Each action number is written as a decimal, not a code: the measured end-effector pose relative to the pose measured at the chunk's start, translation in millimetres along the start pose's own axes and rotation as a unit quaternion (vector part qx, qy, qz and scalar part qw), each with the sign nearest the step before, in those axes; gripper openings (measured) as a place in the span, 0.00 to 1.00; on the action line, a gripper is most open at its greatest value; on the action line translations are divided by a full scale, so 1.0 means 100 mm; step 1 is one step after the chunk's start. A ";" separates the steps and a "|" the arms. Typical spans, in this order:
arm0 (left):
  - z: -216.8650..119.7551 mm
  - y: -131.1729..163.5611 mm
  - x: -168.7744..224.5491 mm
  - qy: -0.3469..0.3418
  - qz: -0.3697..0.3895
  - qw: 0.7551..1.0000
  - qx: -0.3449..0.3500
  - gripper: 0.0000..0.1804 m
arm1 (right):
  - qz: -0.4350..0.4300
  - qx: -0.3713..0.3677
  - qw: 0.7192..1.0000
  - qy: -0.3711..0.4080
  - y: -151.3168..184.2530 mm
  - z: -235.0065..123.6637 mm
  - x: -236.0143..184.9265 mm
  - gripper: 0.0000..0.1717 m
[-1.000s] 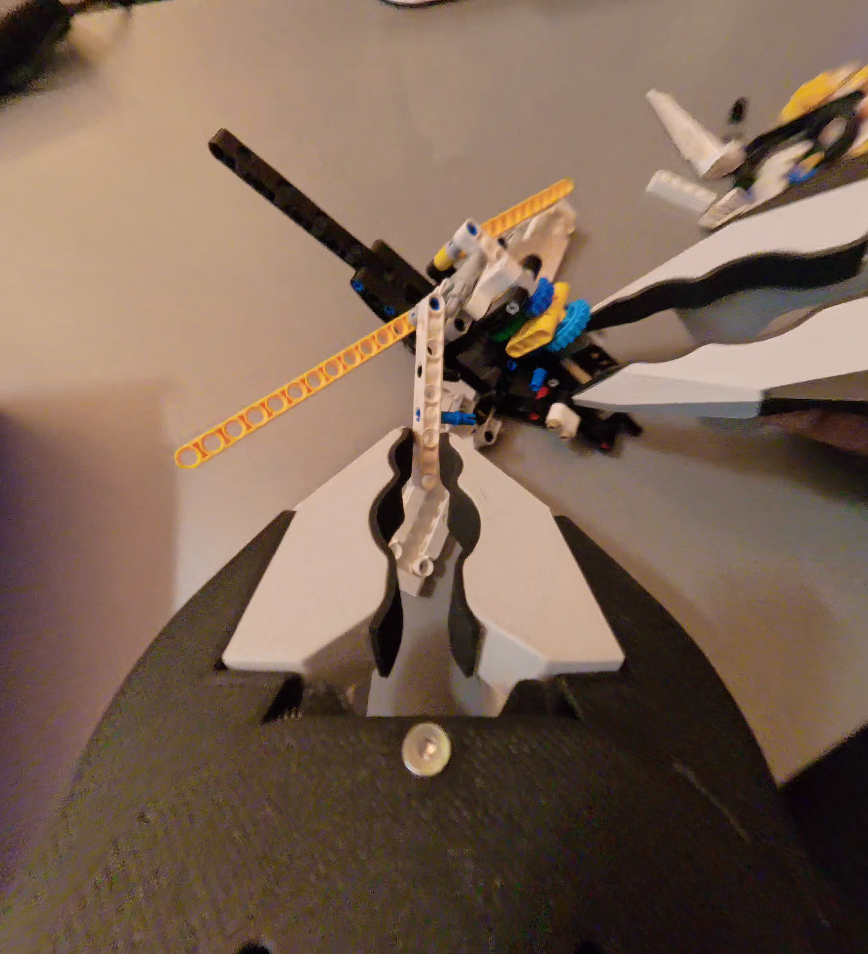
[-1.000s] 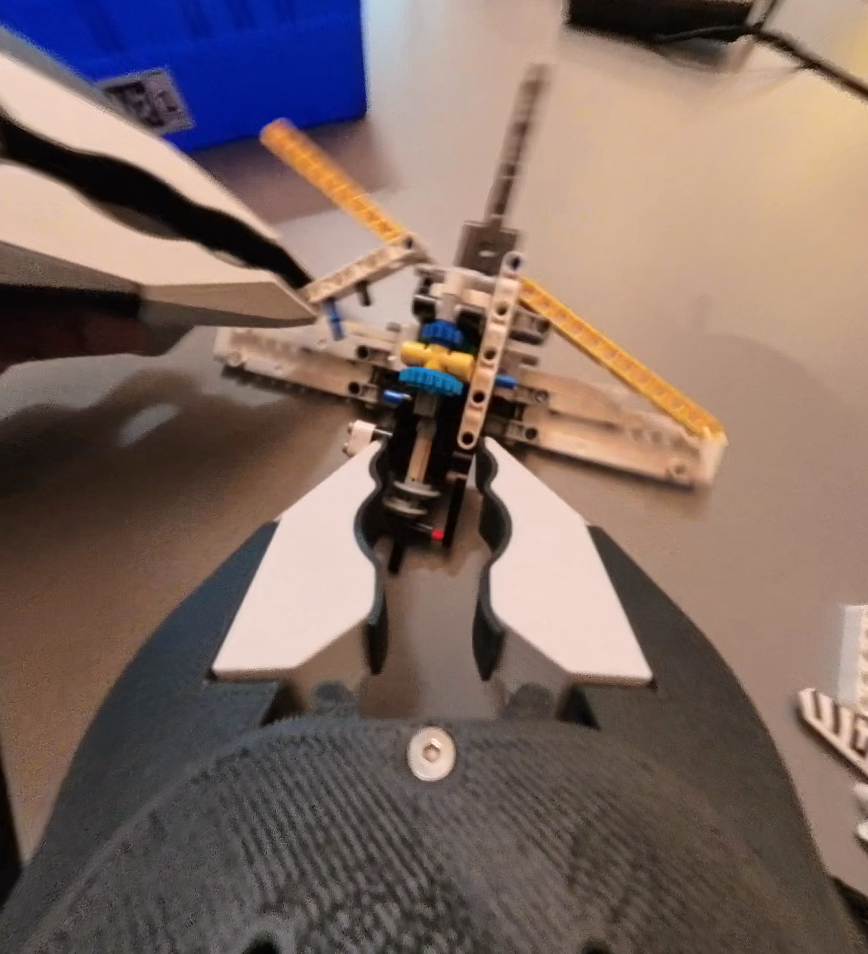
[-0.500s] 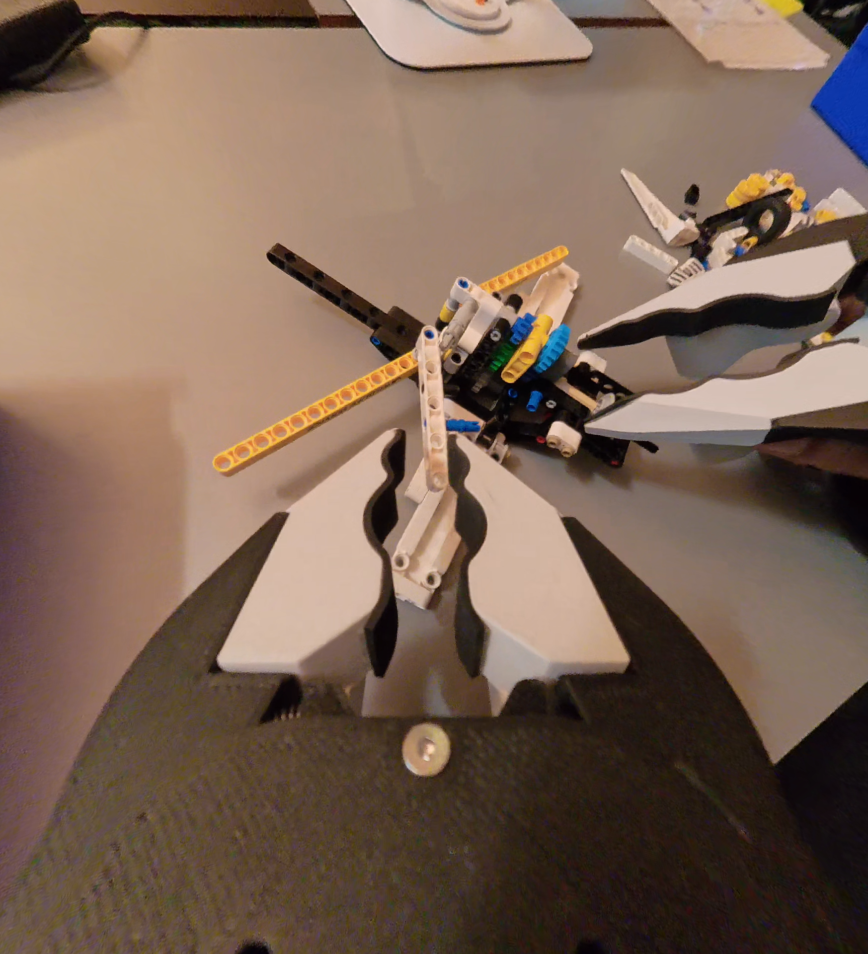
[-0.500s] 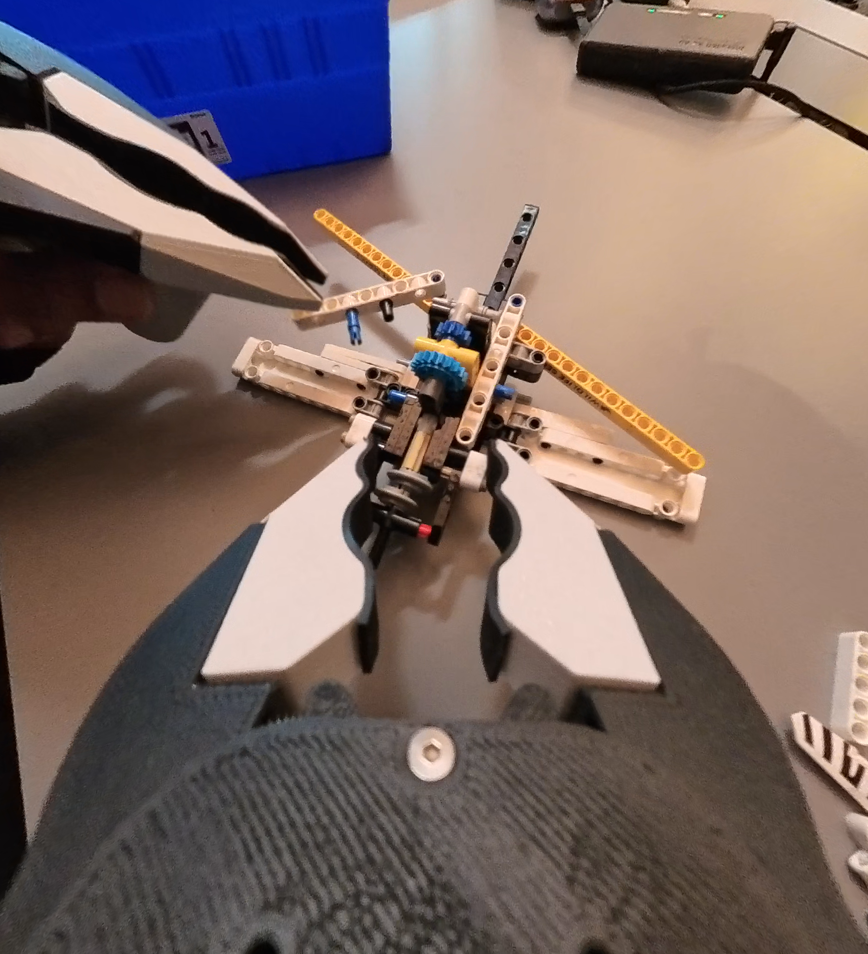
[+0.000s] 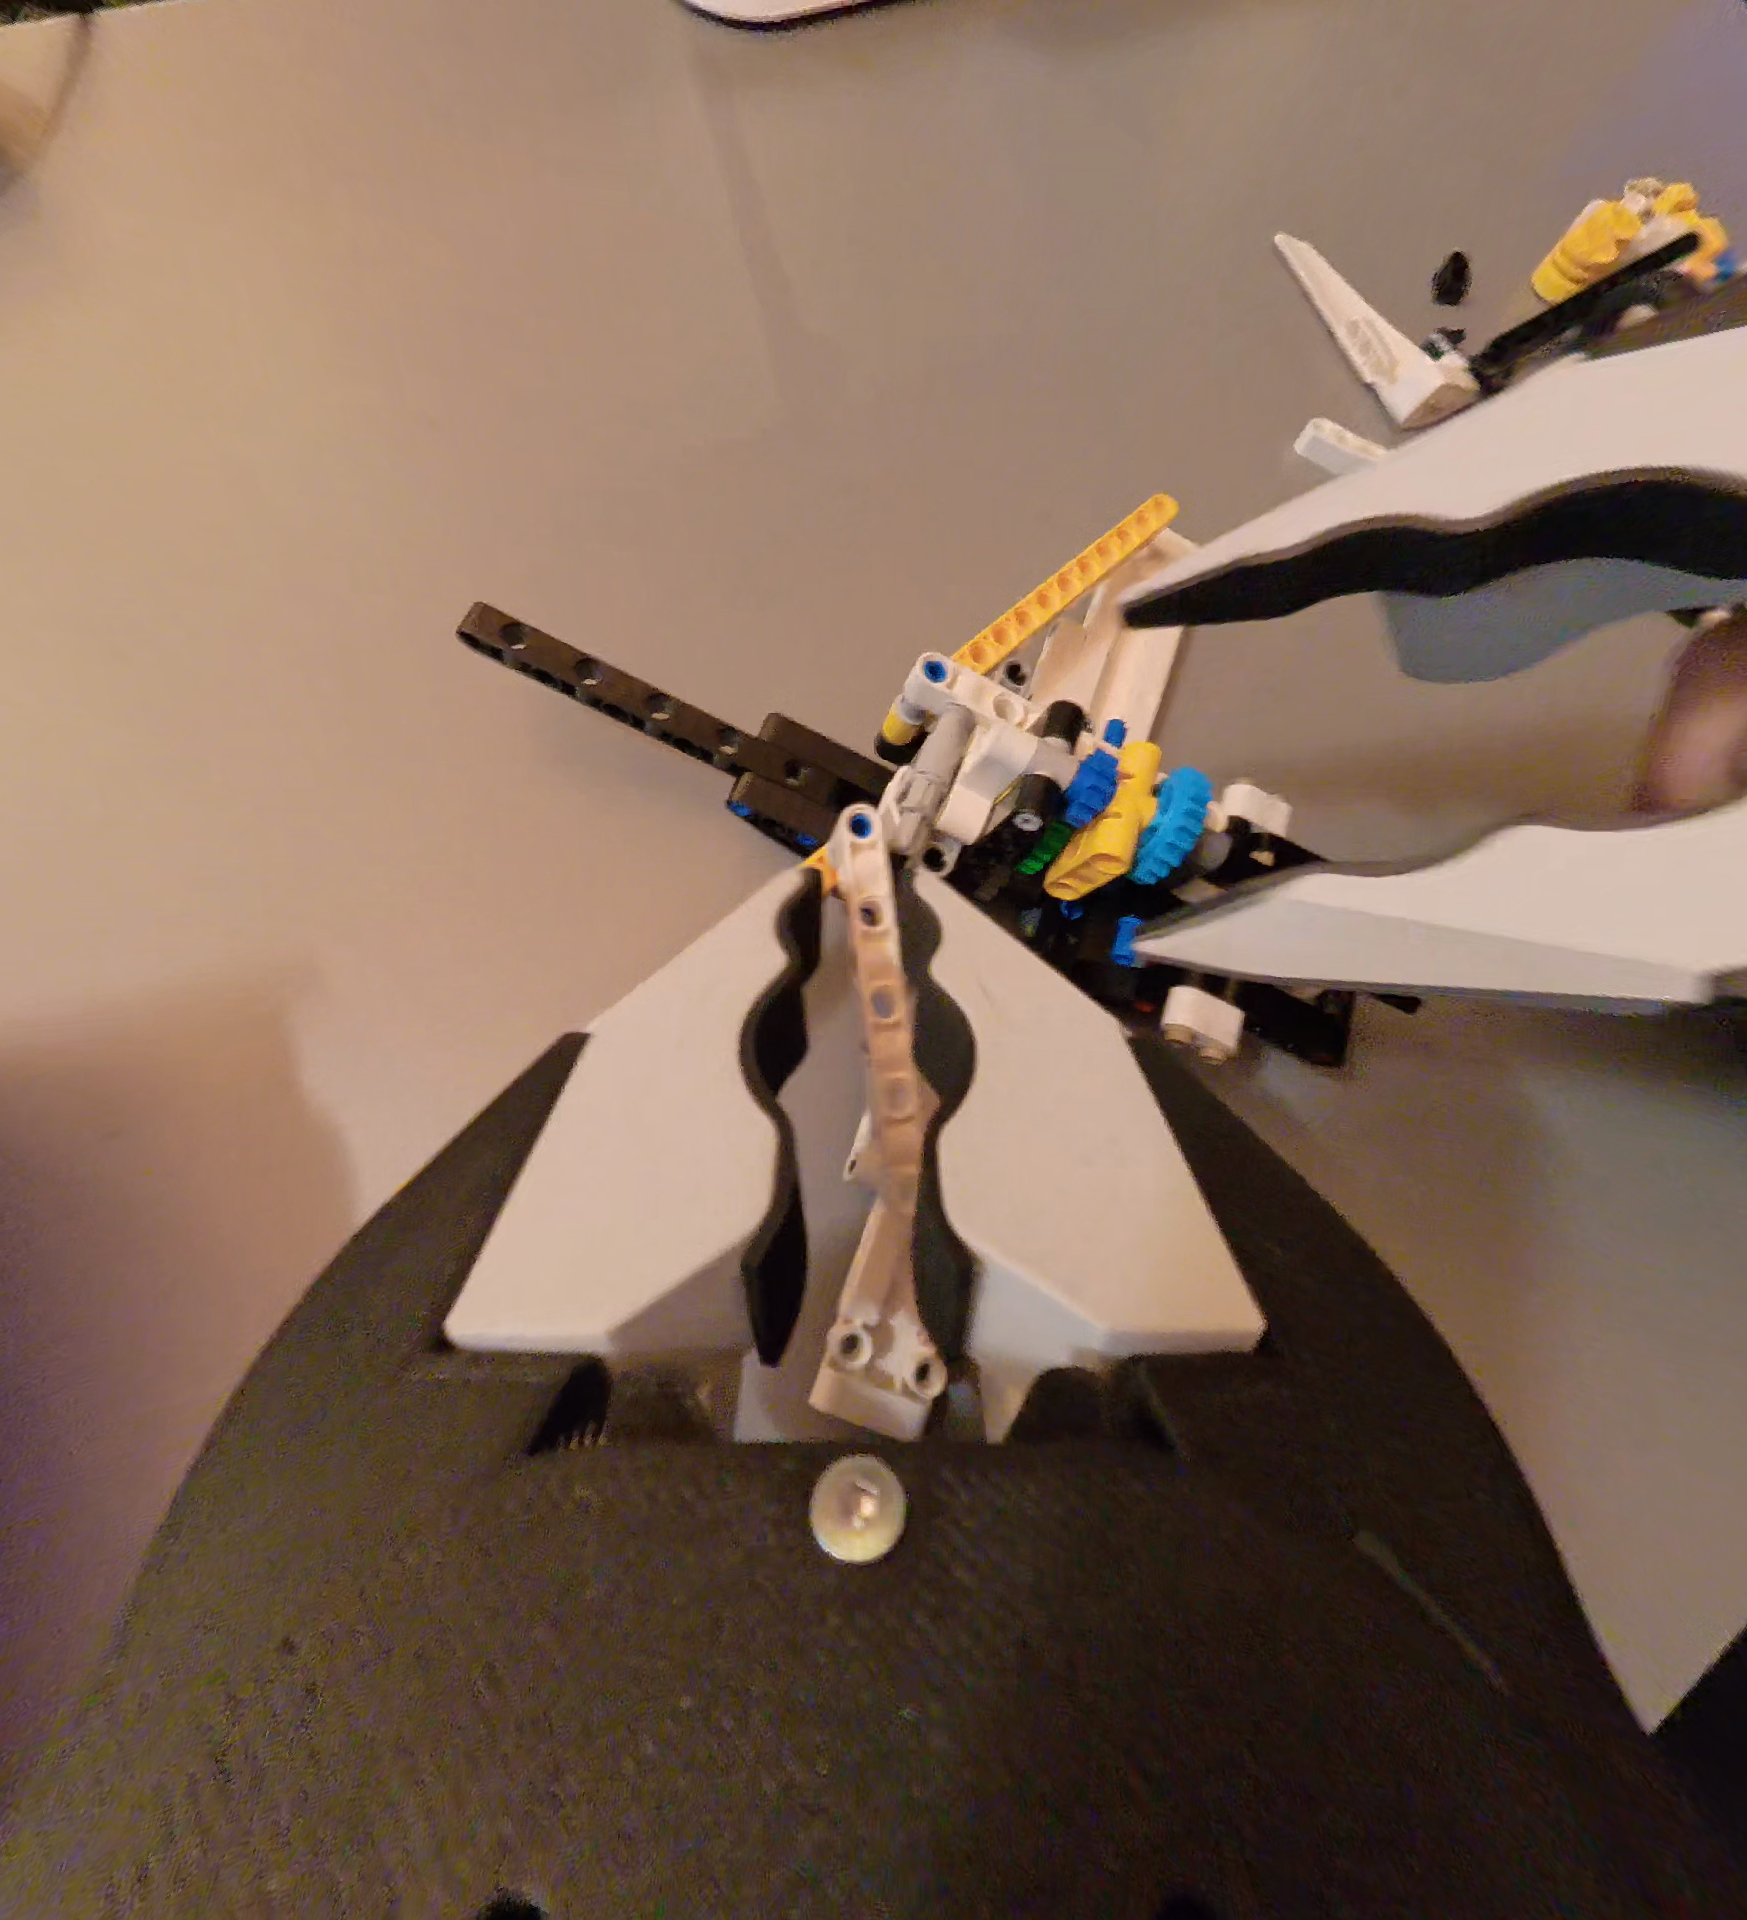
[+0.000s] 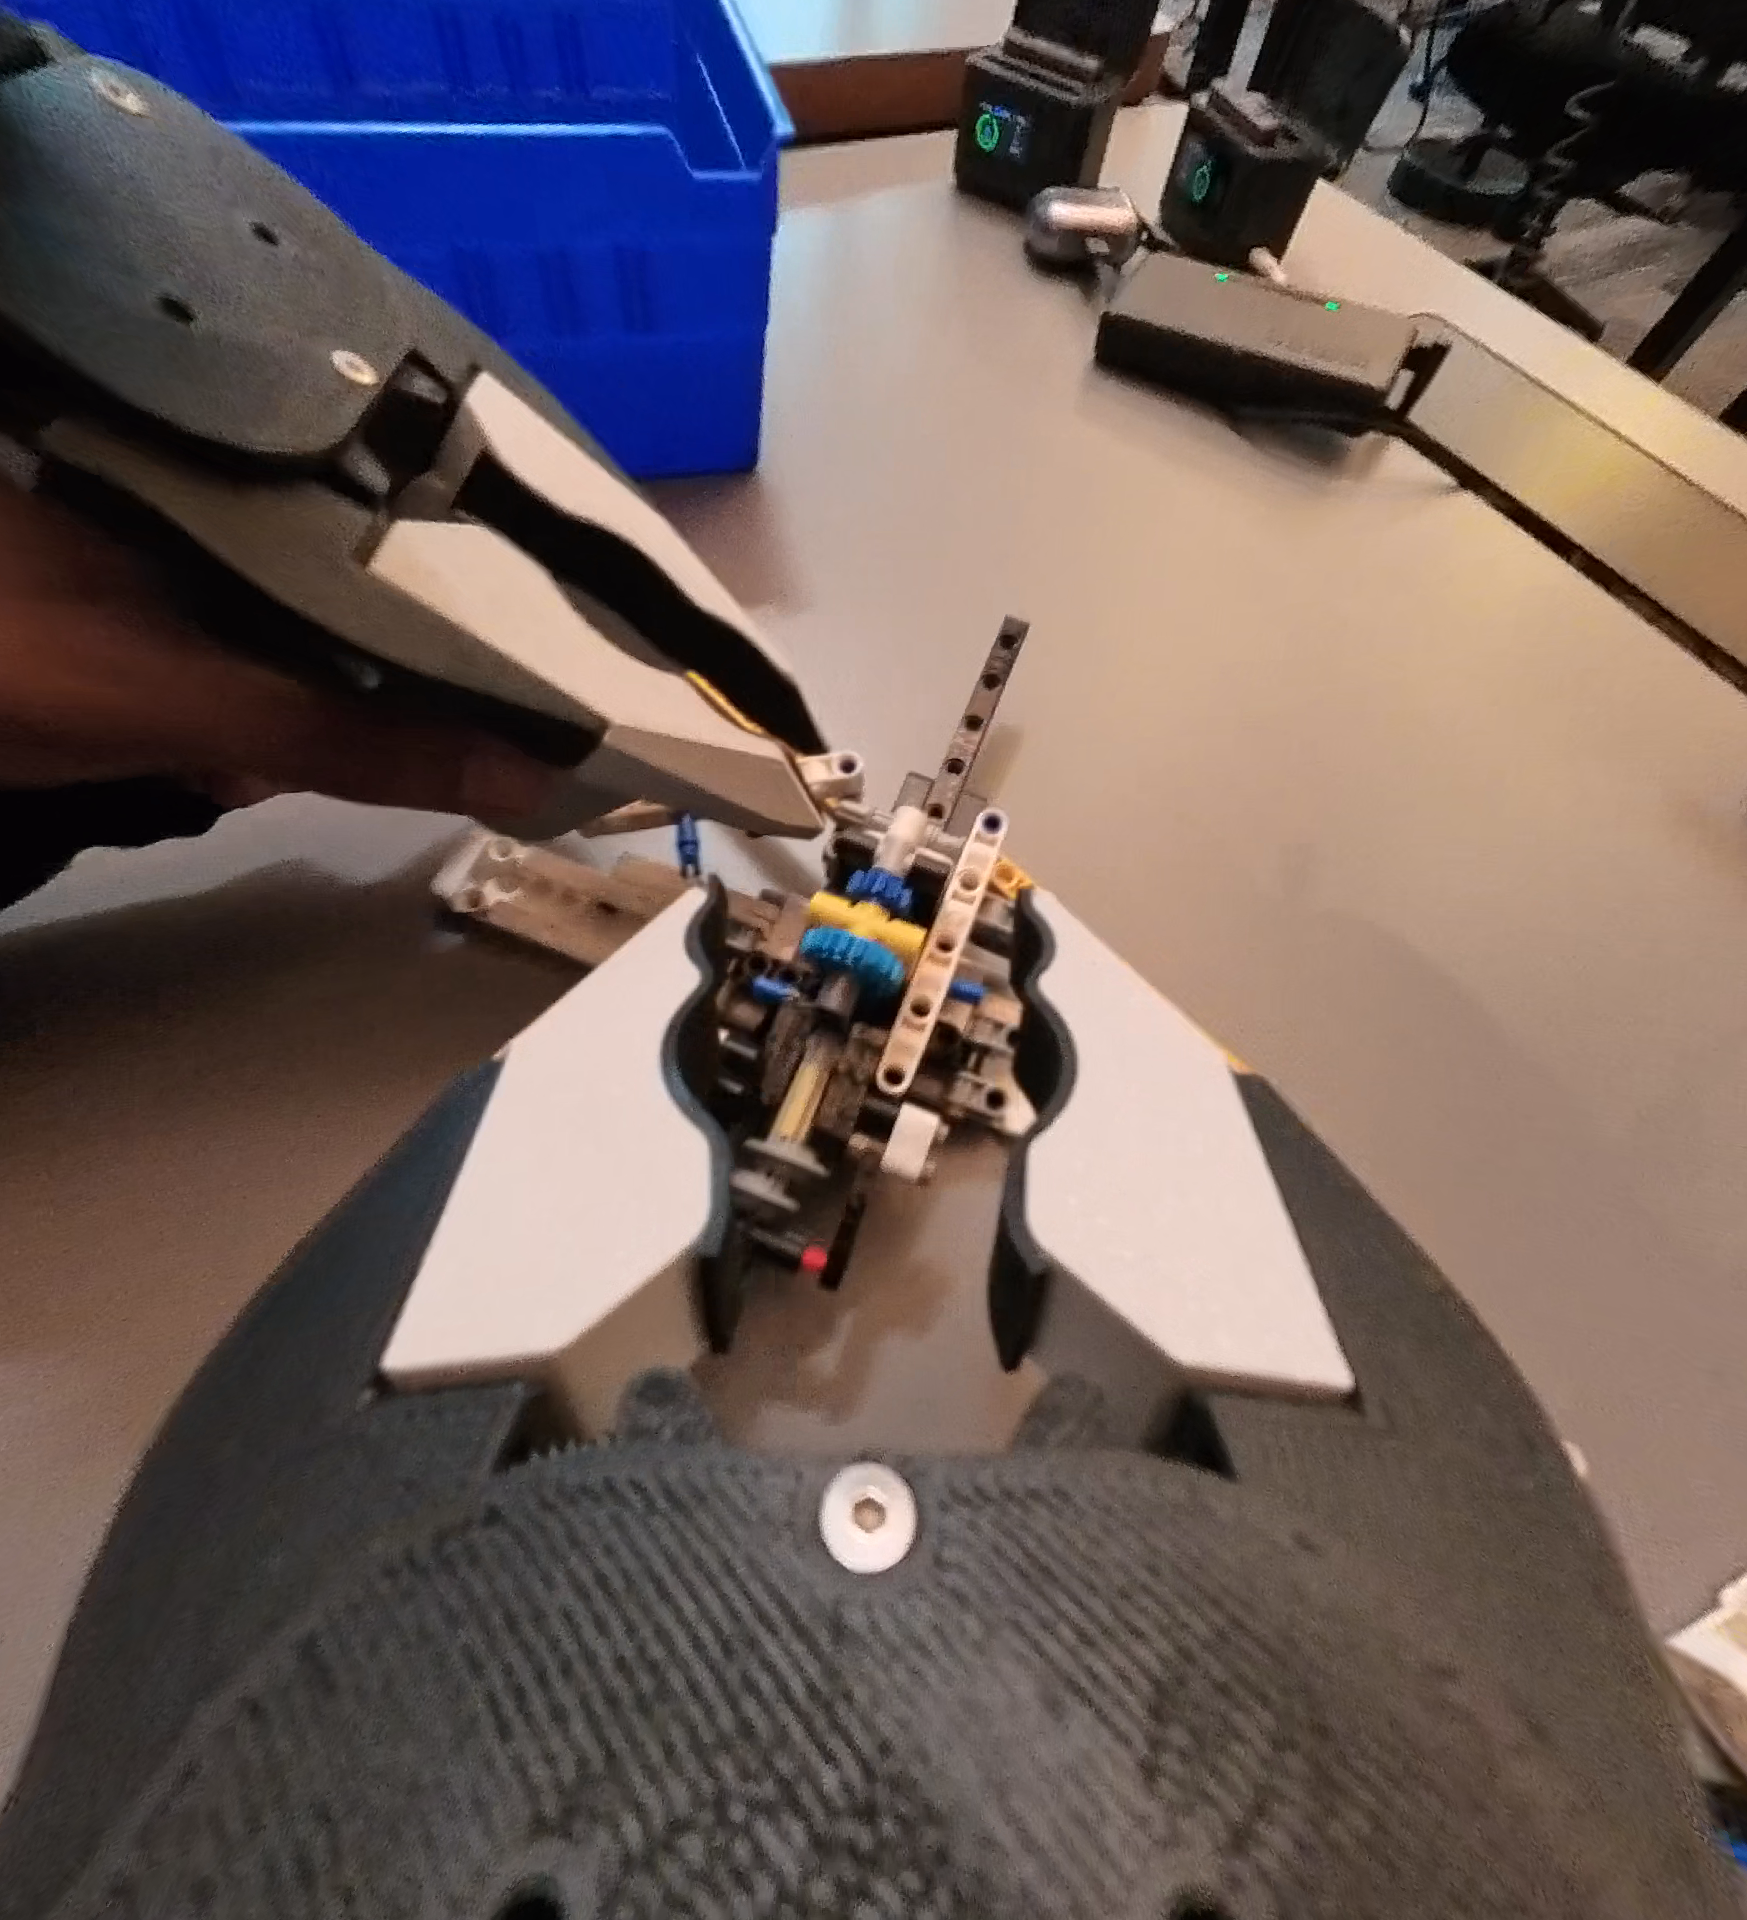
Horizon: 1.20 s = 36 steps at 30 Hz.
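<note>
Grippers converge on one brick model (image 6: 853,997) lying on the grey matte table (image 5: 433,416). From my remote station I read the left gripper (image 5: 864,883) as angled down toward the model, jaws nearly together with a slim white perforated beam (image 5: 884,1039) running lengthwise between them; the beam lies against the right pad, while a gap shows at the left pad, so I cannot tell whether it is truly clamped. In the right wrist view that beam's tip pokes out just past the left gripper's fingertips, beside the model's hub, and a hand (image 6: 173,727) shows beneath that gripper. The right gripper (image 6: 864,904) reaches in low and level, jaws spread wide around the model's dark chassis; whether its black wavy pads (image 6: 687,1039) press the sides is not clear to me. The model combines blue toothed gears (image 6: 853,951), a yellow connector (image 6: 853,914), a white holed beam (image 6: 942,956), a black holed beam (image 5: 620,696) and a yellow holed beam (image 5: 1066,592). Both gripper bodies are coarse black textured plastic with smooth grey fingers. A blue plastic bin (image 6: 536,239) stands behind the left gripper; loose white and yellow parts (image 5: 1534,301) lie well apart.
</note>
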<state>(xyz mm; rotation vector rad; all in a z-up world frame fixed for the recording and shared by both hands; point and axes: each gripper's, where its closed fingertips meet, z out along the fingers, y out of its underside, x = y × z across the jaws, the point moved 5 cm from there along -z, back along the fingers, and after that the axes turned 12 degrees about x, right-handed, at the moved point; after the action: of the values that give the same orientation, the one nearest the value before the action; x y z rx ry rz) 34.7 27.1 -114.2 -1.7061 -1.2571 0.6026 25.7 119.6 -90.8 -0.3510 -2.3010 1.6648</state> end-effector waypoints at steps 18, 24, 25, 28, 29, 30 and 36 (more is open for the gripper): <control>-0.12 -0.10 -0.03 0.021 0.039 0.999 0.022 0.04 | -0.036 -0.107 0.993 0.019 0.07 0.31 0.05 0.19; -0.33 -0.41 0.34 -0.008 0.167 0.978 0.126 0.04 | -0.048 -0.143 0.988 0.015 0.06 0.42 0.04 0.18; -0.37 -0.44 0.31 -0.054 0.205 0.972 0.101 0.04 | -0.049 -0.146 0.988 0.012 0.05 0.43 0.05 0.18; -0.54 -0.55 0.23 -0.002 0.125 0.980 0.154 0.04 | -0.024 -0.135 0.991 0.001 0.04 0.45 0.09 0.18; -0.58 -0.54 0.14 0.021 0.074 0.984 0.162 0.04 | -0.021 -0.130 0.991 0.001 0.04 0.46 0.10 0.18; -0.62 -0.52 0.06 0.044 0.026 0.983 0.176 0.04 | -0.024 -0.126 0.992 0.004 0.04 0.47 0.11 0.18; -0.74 -0.44 -0.05 0.184 -0.203 0.919 0.284 0.04 | -0.040 -0.090 0.995 0.022 -0.05 0.52 0.25 0.29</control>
<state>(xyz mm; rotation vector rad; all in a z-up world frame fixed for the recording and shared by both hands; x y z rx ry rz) 70.8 -2.4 -41.6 -0.9779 -0.9939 0.3273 -16.5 80.8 -99.6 -0.3249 -2.4044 1.4038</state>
